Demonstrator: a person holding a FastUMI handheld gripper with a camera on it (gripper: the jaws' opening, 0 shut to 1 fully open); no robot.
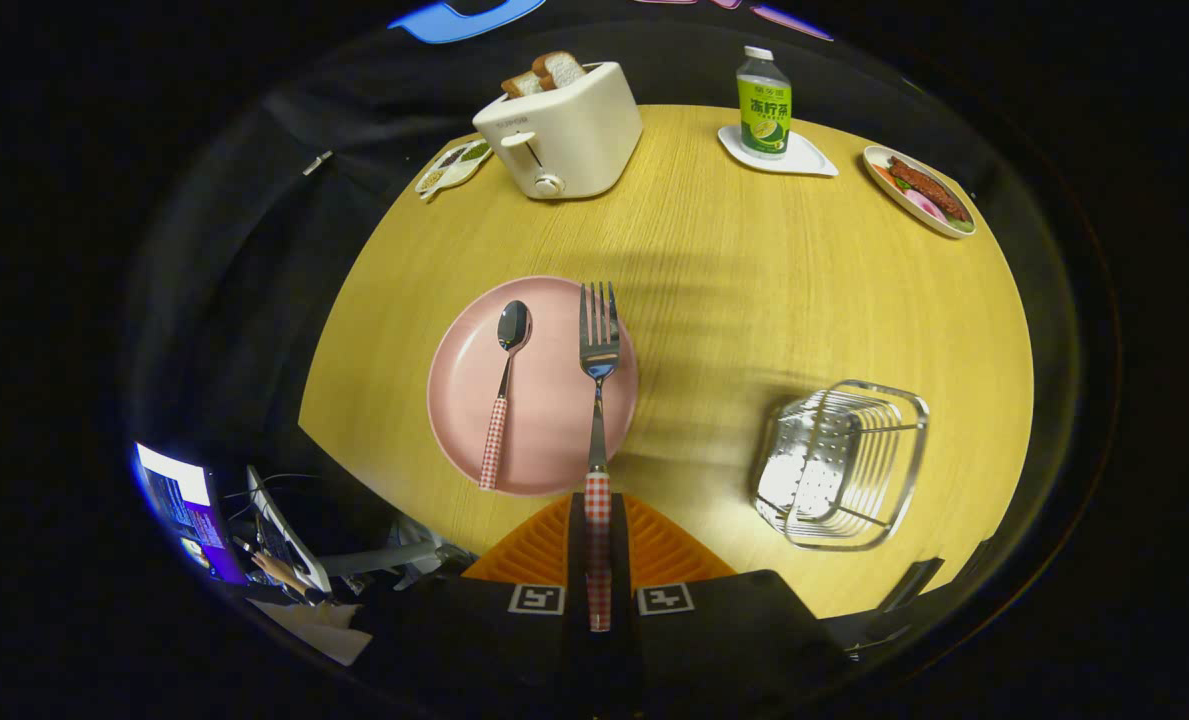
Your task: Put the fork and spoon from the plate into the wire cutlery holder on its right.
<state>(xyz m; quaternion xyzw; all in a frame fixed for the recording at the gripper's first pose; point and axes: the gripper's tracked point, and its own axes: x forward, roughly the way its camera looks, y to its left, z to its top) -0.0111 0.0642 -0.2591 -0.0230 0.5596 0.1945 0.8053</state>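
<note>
A pink plate [544, 440] lies on the yellow wooden table just ahead of my fingers. On its left part rests a spoon [506, 385] with a checked red-and-white handle. A fork [598, 370] with the same checked handle lies over the plate's right side, tines pointing away. Its handle runs back between my fingers, and my gripper [598, 535] is shut on that handle. To the right of the plate stands the wire cutlery holder [844, 465], shiny metal with a perforated floor and nothing in it.
At the far side of the table stand a cream toaster [562, 130] with bread slices, a small seasoning dish [452, 166], a green-labelled bottle [764, 104] on a white coaster, and a plate of food [922, 190]. A lit screen [186, 505] and cables sit below the table's left edge.
</note>
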